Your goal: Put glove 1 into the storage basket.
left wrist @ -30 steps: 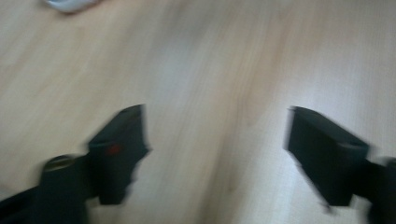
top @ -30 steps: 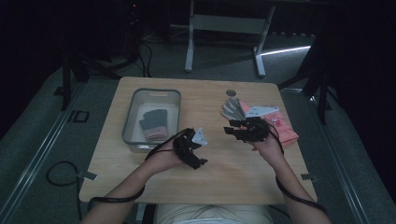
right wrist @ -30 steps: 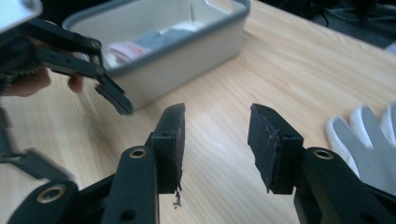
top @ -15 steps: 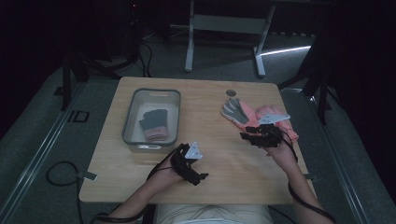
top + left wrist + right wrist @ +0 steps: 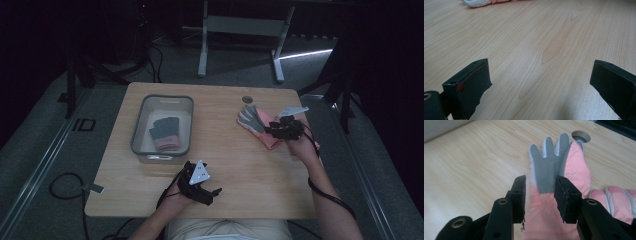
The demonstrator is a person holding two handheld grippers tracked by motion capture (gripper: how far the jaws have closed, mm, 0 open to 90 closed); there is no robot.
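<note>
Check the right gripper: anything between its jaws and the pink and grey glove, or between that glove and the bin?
Nothing visible. The right gripper hangs over the glove, jaws astride its palm, just closing, not yet pressing. Bare table lies between it and the bin. The left gripper sits open near the front edge, off that path.

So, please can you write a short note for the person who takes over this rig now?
Left gripper: jaws wide open, holding nothing, low over the near edge of the table.
Right gripper: jaws have just been closing around the pink and grey glove; a real grip cannot be confirmed yet.
Done: one glove in the bin, the grey bin standing at the table's left.
Left: grasp this glove and probably bin it, then the other pink glove beside it.
</note>
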